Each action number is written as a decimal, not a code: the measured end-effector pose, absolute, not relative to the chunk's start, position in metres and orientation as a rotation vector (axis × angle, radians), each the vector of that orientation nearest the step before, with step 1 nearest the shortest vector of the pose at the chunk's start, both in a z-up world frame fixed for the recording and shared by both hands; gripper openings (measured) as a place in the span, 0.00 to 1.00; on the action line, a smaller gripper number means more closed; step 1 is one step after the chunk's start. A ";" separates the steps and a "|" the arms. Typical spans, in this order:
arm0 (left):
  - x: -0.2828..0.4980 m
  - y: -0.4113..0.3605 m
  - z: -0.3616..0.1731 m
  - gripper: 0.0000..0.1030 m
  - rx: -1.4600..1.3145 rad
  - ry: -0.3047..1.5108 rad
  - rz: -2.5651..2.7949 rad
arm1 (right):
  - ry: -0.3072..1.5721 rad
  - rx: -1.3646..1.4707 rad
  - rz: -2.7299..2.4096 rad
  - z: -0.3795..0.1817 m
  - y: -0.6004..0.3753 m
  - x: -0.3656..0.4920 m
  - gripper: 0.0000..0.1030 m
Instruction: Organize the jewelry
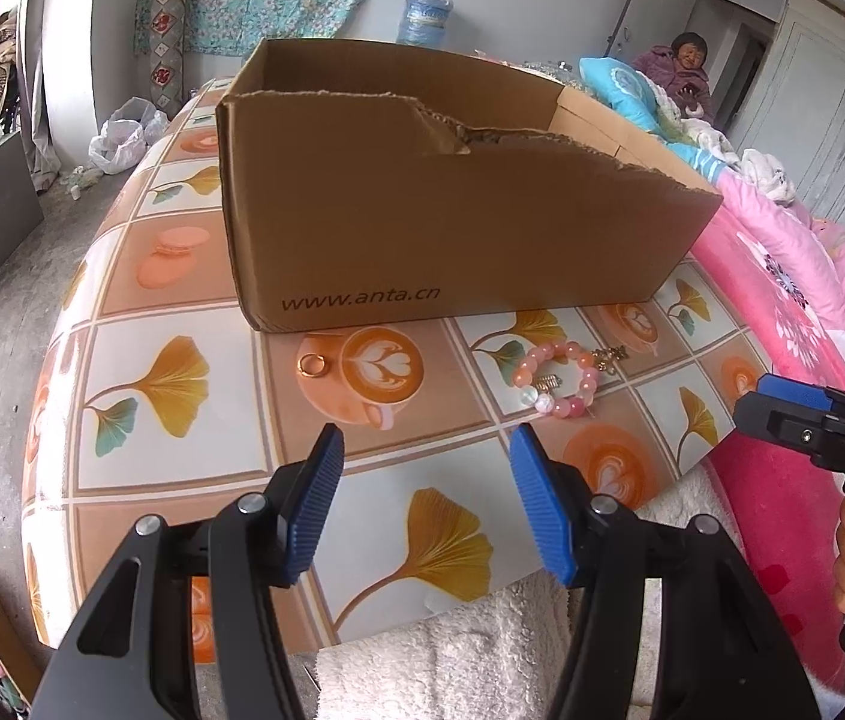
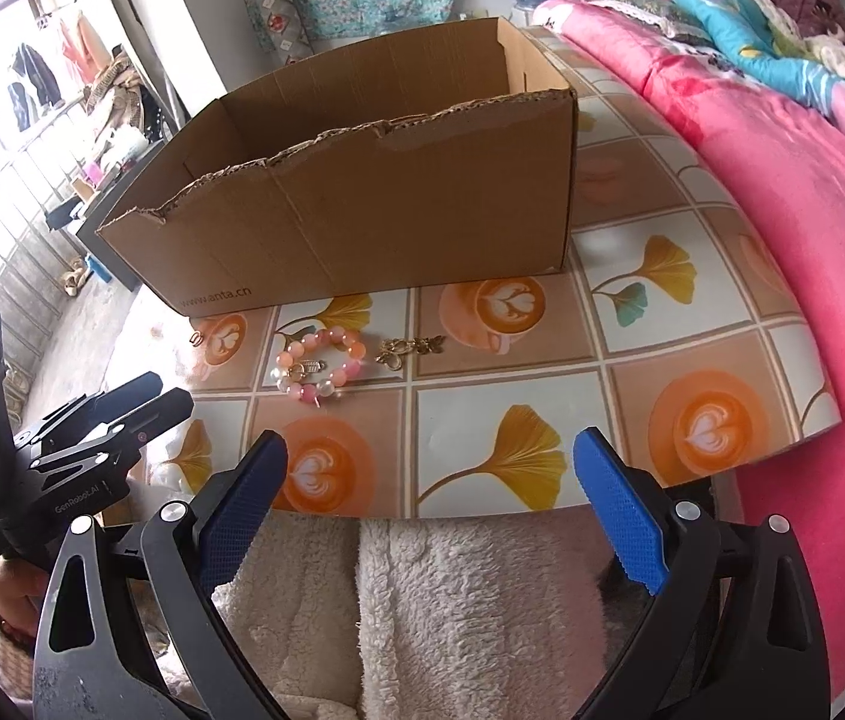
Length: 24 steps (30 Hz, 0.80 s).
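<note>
A pink bead bracelet [image 1: 557,381] [image 2: 320,369] lies on the patterned table in front of an open cardboard box [image 1: 422,210] [image 2: 362,210]. A gold ring [image 1: 313,365] [image 2: 199,338] lies to its left. A small gold chain piece [image 1: 608,358] [image 2: 413,349] lies to its right. My left gripper [image 1: 427,450] is open and empty, held above the table's near edge, short of the jewelry. My right gripper [image 2: 429,456] is open and empty, also at the near edge. Each gripper shows in the other's view: the right one [image 1: 812,426], the left one [image 2: 92,426].
The table [image 1: 170,468] [image 2: 692,360] has a tiled coffee-and-leaf print. A pink blanket [image 1: 794,300] [image 2: 782,150] lies along its right side. A white fleece [image 1: 452,660] [image 2: 422,600] lies below the near edge. A person [image 1: 683,75] sits far back right.
</note>
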<state>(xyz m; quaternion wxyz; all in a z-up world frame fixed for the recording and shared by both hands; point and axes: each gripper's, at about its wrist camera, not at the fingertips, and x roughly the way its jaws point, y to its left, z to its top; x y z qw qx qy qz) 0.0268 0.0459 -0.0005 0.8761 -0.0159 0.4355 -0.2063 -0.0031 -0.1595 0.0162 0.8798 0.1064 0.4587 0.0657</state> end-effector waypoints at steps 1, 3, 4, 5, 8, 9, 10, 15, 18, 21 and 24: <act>0.027 0.044 0.000 0.54 -0.030 0.908 -0.432 | 0.953 0.235 0.136 0.016 -0.163 -0.004 0.90; 0.026 0.039 0.001 0.55 -0.017 0.907 -0.432 | 0.947 0.257 0.134 0.015 -0.169 -0.005 0.90; 0.026 0.037 0.002 0.54 -0.013 0.906 -0.434 | 0.945 0.264 0.133 0.015 -0.171 -0.006 0.90; 0.026 0.036 0.003 0.54 -0.010 0.904 -0.436 | 0.943 0.269 0.133 0.016 -0.173 -0.006 0.90; 0.024 0.032 0.004 0.55 -0.004 0.900 -0.435 | 0.935 0.278 0.138 0.018 -0.175 -0.007 0.90; 0.024 0.031 0.004 0.54 -0.004 0.899 -0.435 | 0.931 0.277 0.140 0.019 -0.175 -0.007 0.90; 0.024 0.030 0.005 0.55 -0.004 0.897 -0.435 | 0.926 0.274 0.140 0.020 -0.175 -0.007 0.90; 0.022 0.030 0.006 0.54 -0.017 0.888 -0.435 | 0.920 0.263 0.142 0.023 -0.174 -0.008 0.90; 0.022 0.032 0.008 0.55 -0.023 0.879 -0.435 | 0.919 0.259 0.143 0.026 -0.171 -0.007 0.90; 0.021 0.036 0.010 0.54 -0.037 0.870 -0.433 | 0.914 0.241 0.156 0.028 -0.167 -0.005 0.90; 0.020 0.038 0.012 0.54 -0.046 0.861 -0.423 | 0.907 0.224 0.171 0.028 -0.164 -0.005 0.90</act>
